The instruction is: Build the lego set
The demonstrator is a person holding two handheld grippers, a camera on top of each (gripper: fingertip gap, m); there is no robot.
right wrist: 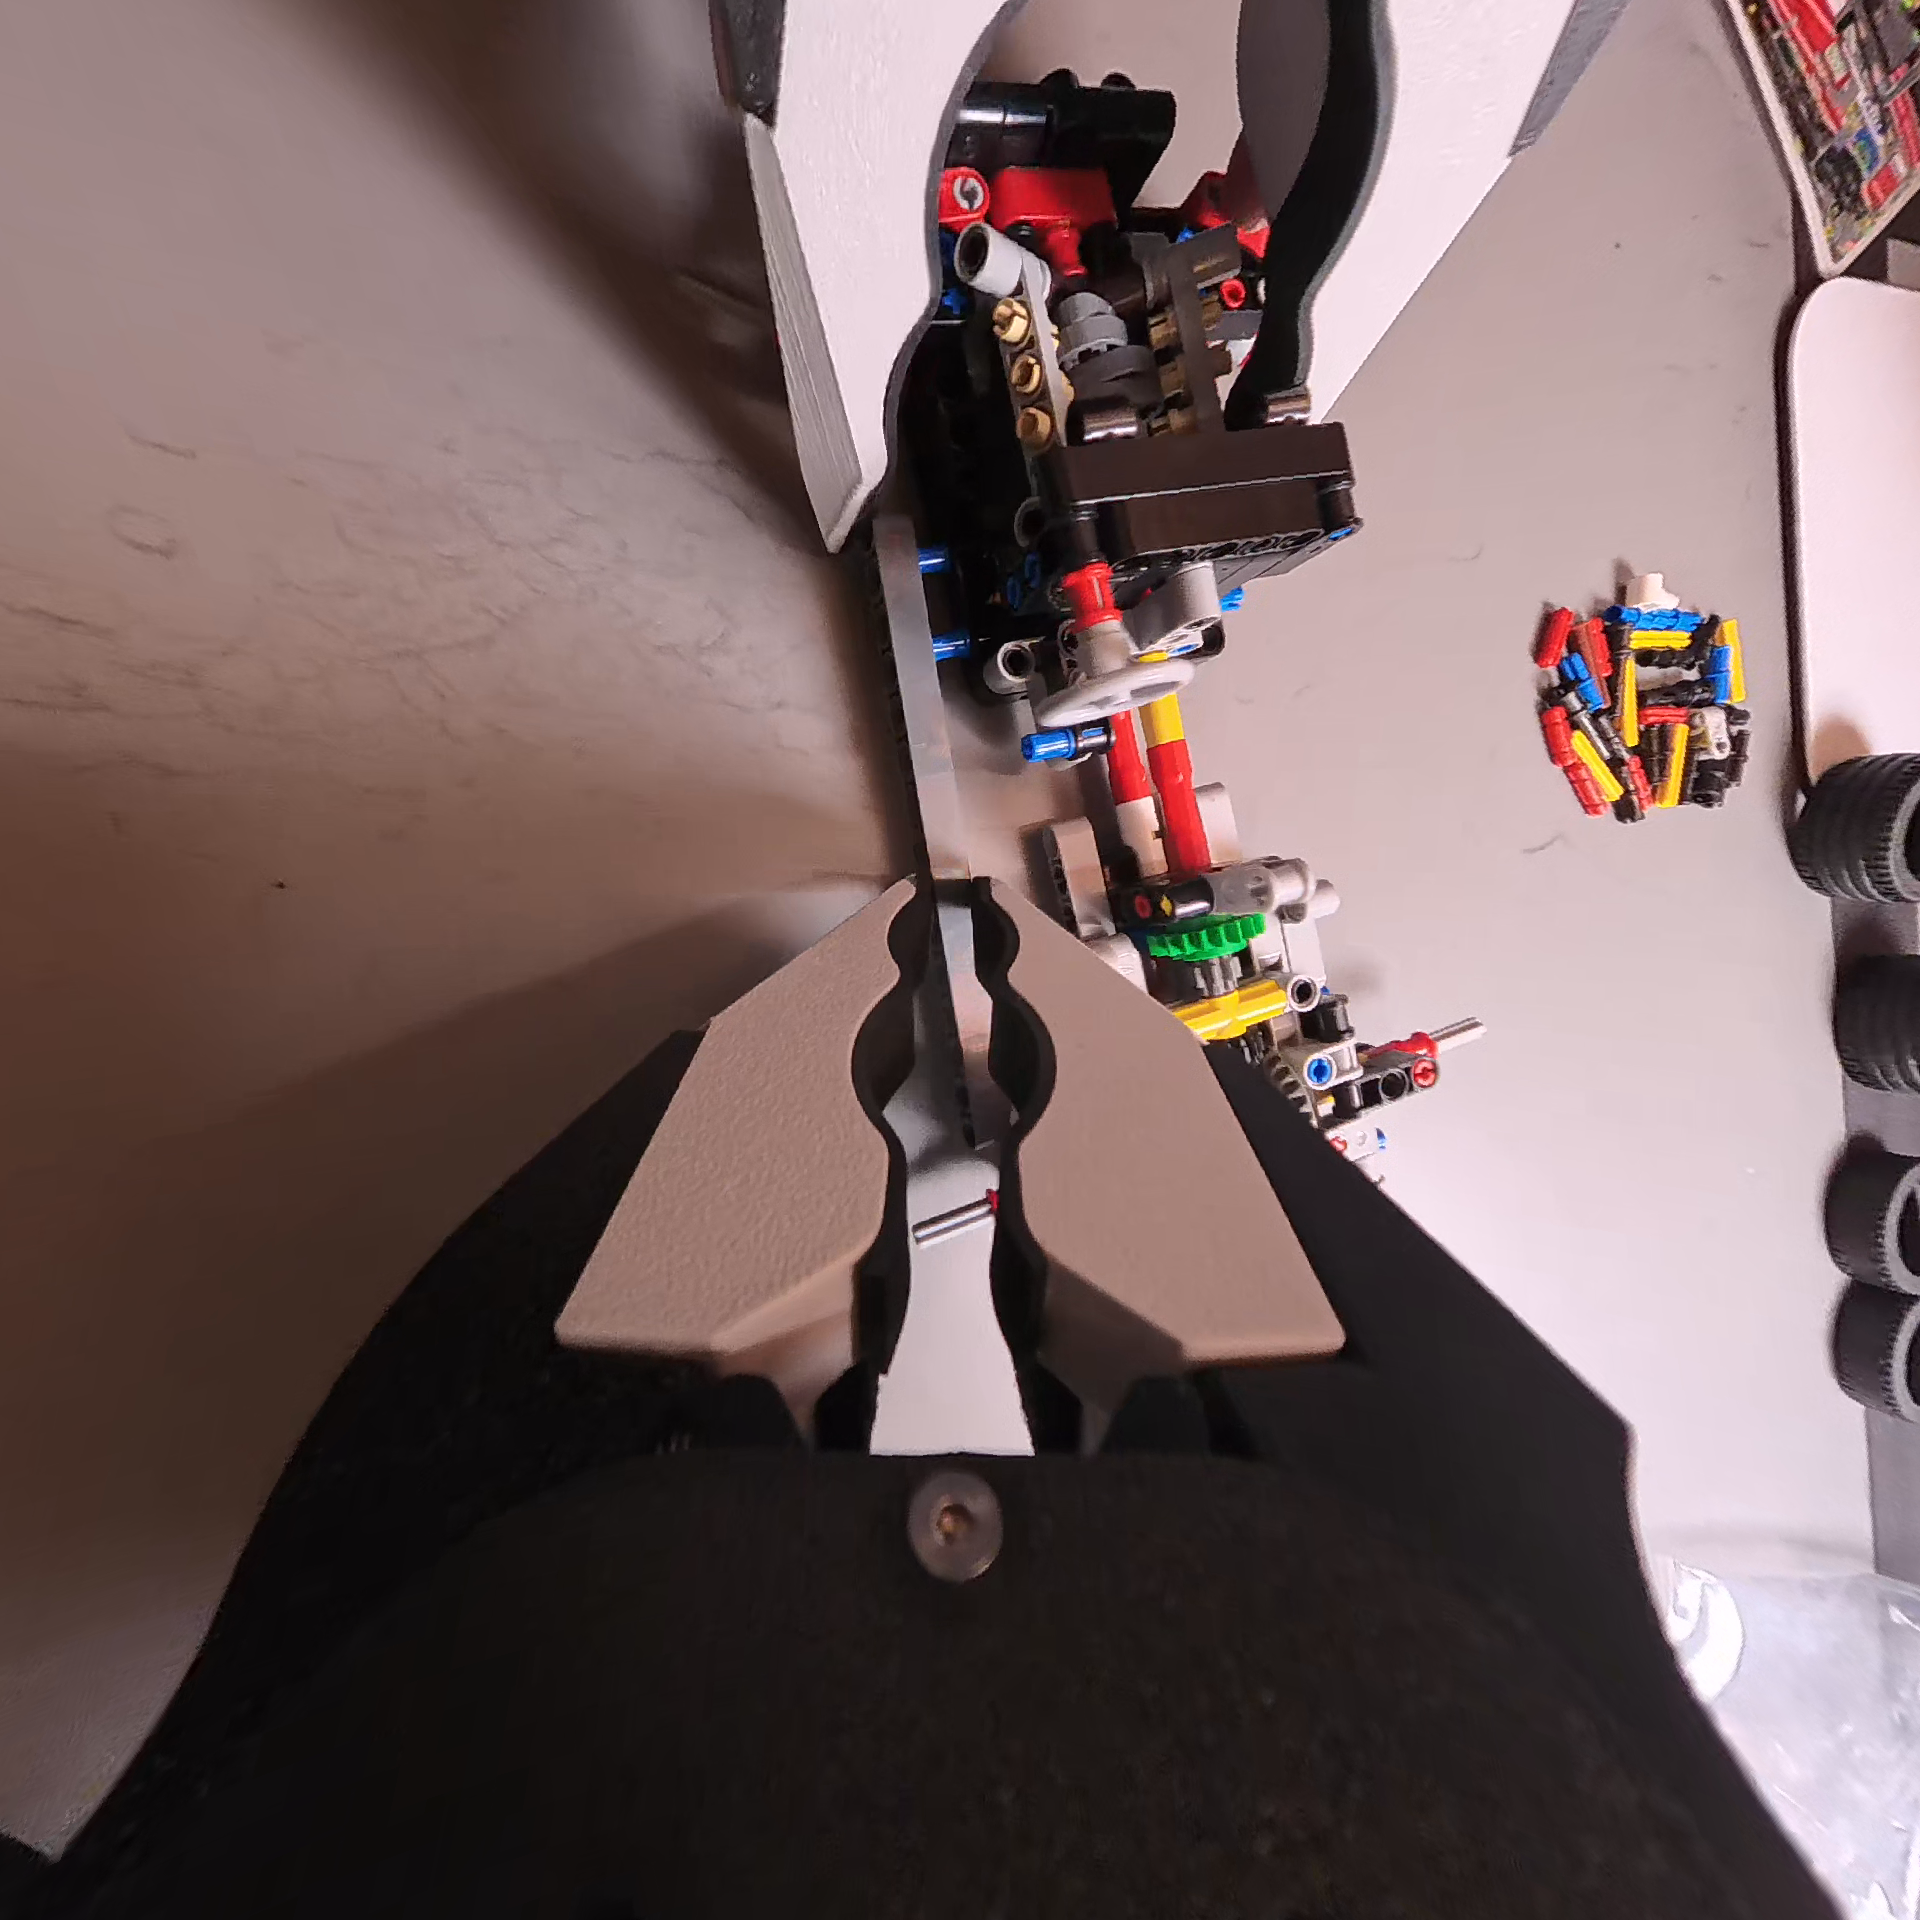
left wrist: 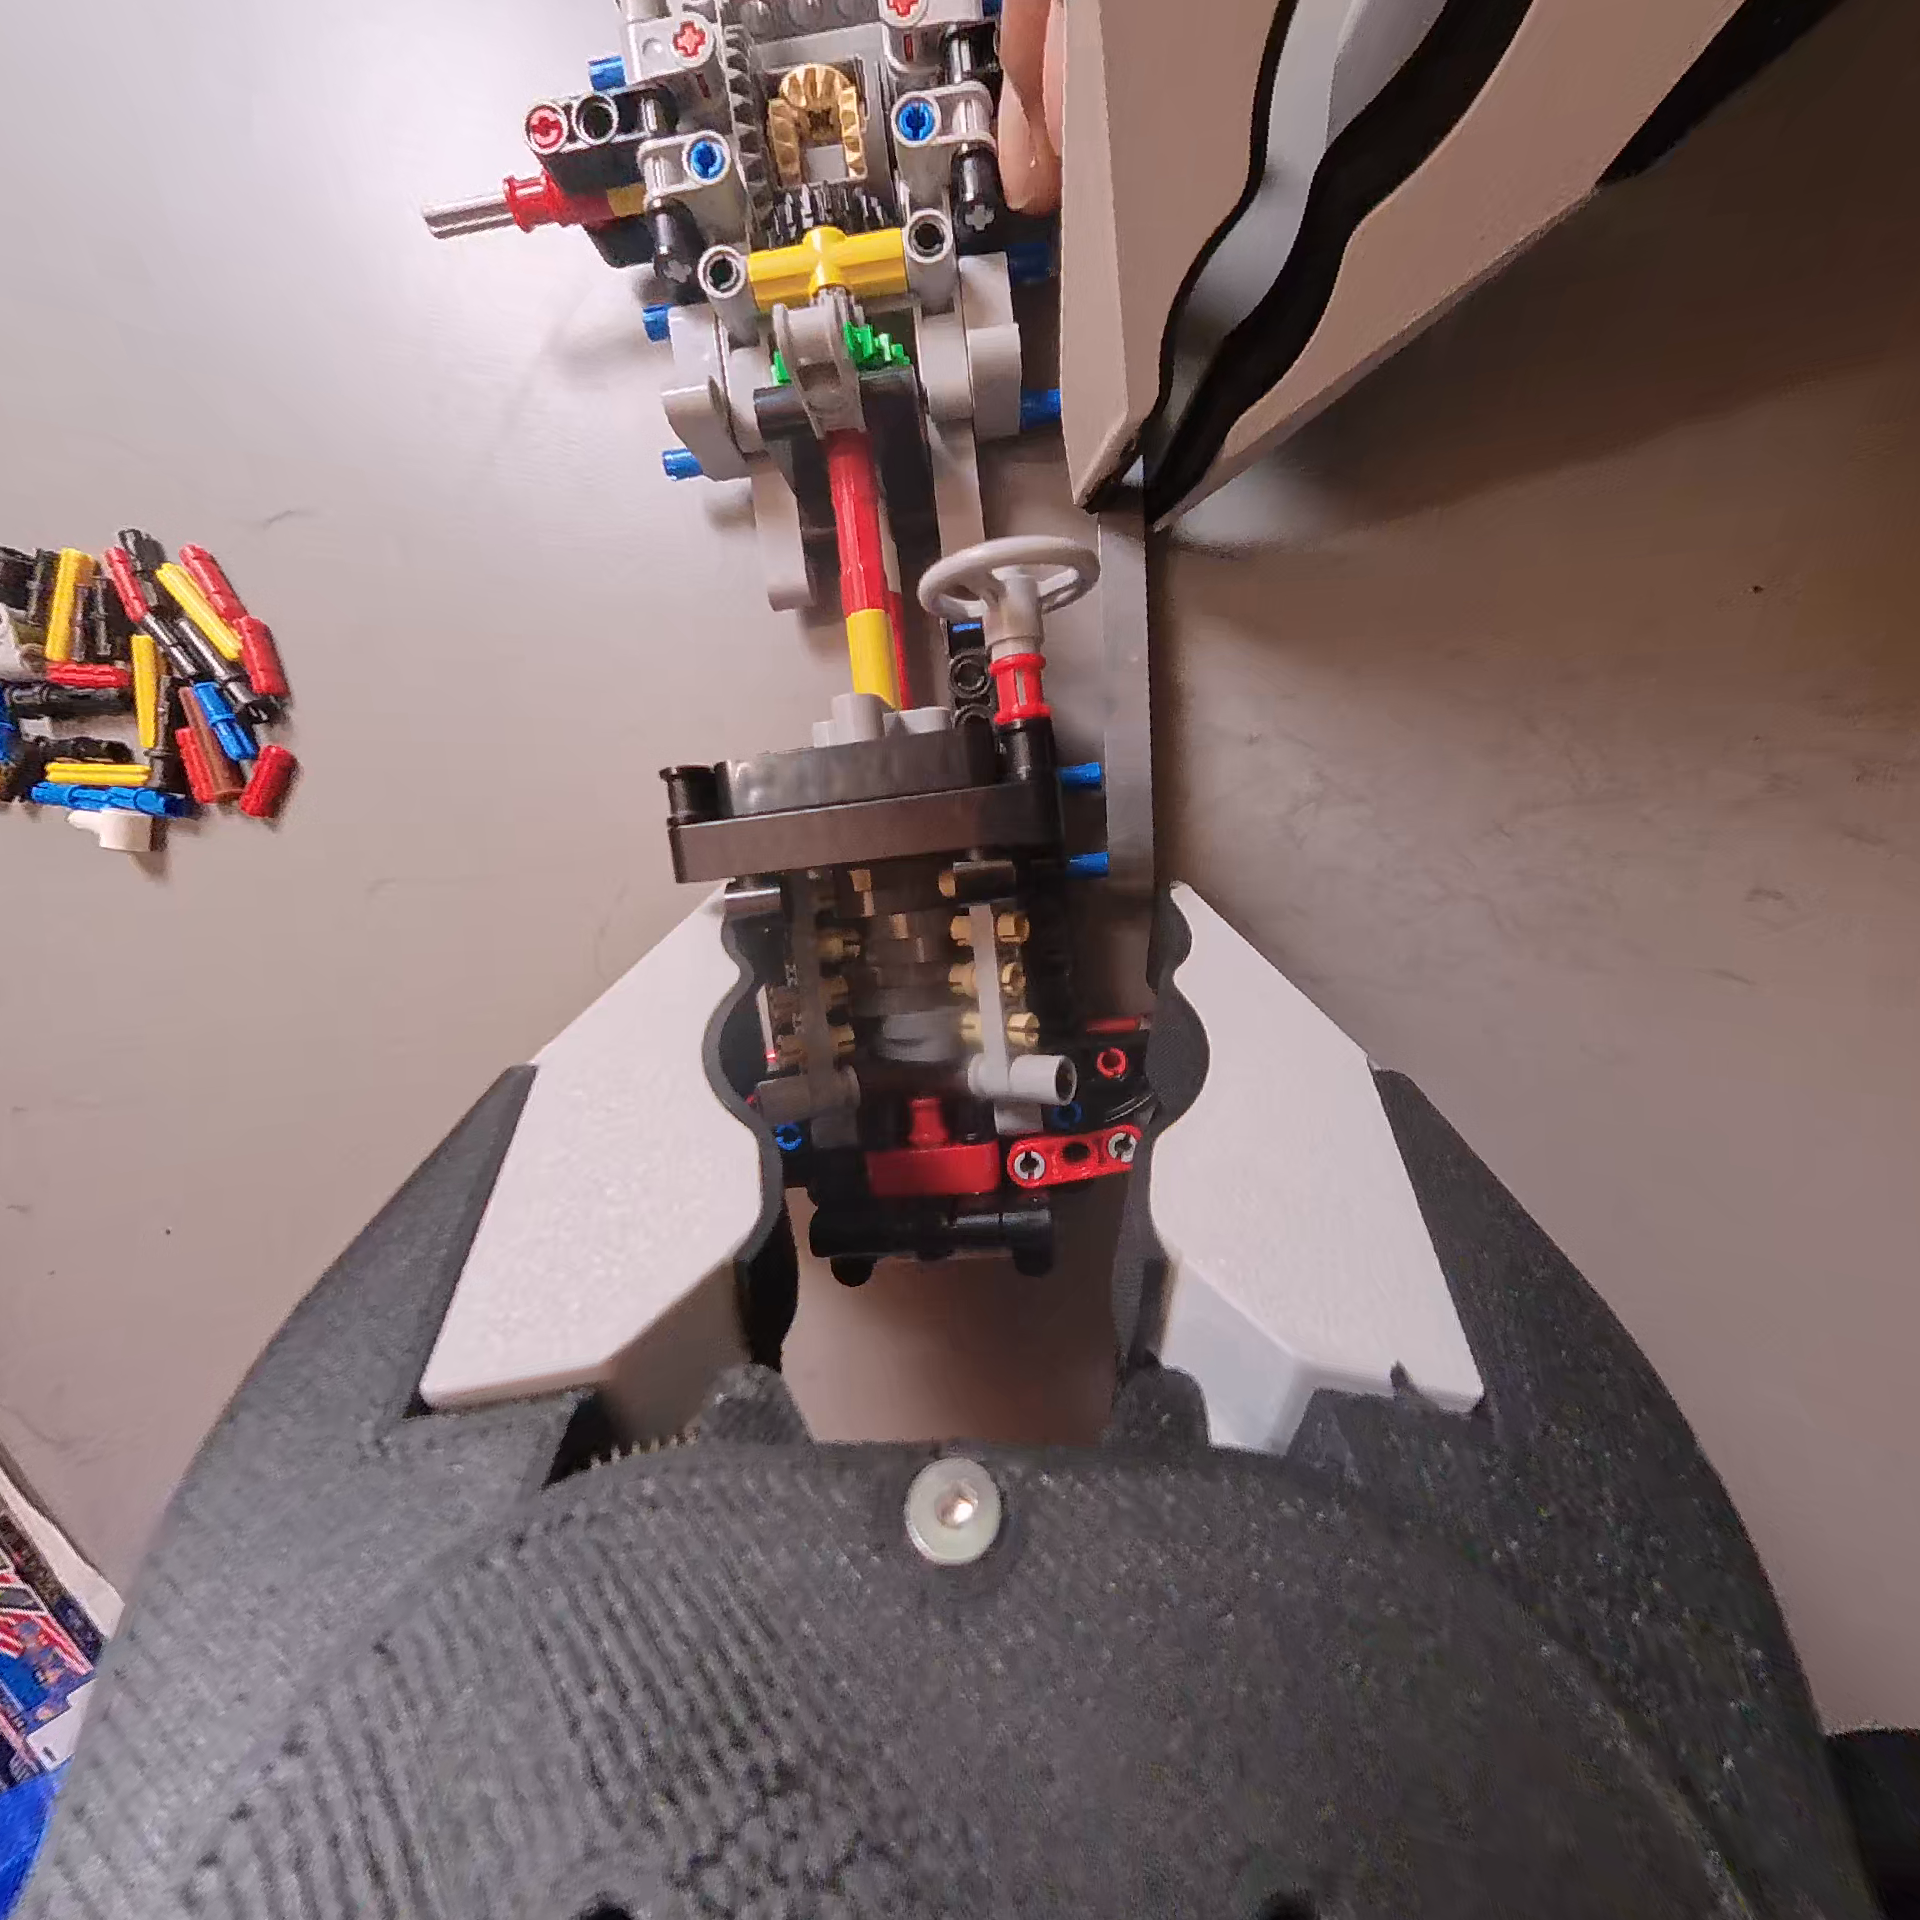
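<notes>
The long lego chassis [left wrist: 862, 488] lies on the tan table, with gears, a red and yellow axle and a white steering wheel [left wrist: 1006, 577]. My left gripper [left wrist: 945, 935] is shut on its engine end, one finger on each side. My right gripper [right wrist: 943, 894] is shut on a long light grey beam [right wrist: 940, 1039] and holds it along the chassis side, against the blue pins [left wrist: 1083, 774] that stick out there. In the right wrist view the chassis [right wrist: 1174, 644] runs up to the left gripper [right wrist: 1070, 457]. In the left wrist view the right gripper [left wrist: 1117, 488] comes in from the top right.
A pile of loose coloured pins [left wrist: 135, 686] lies left of the chassis; it shows at the right in the right wrist view [right wrist: 1642, 707]. Black tyres [right wrist: 1870, 831], a white tray [right wrist: 1860, 499], an instruction booklet [right wrist: 1849, 104] and a plastic bag [right wrist: 1818, 1714] line that side. About 7 centimetres separates my left fingertips from my right.
</notes>
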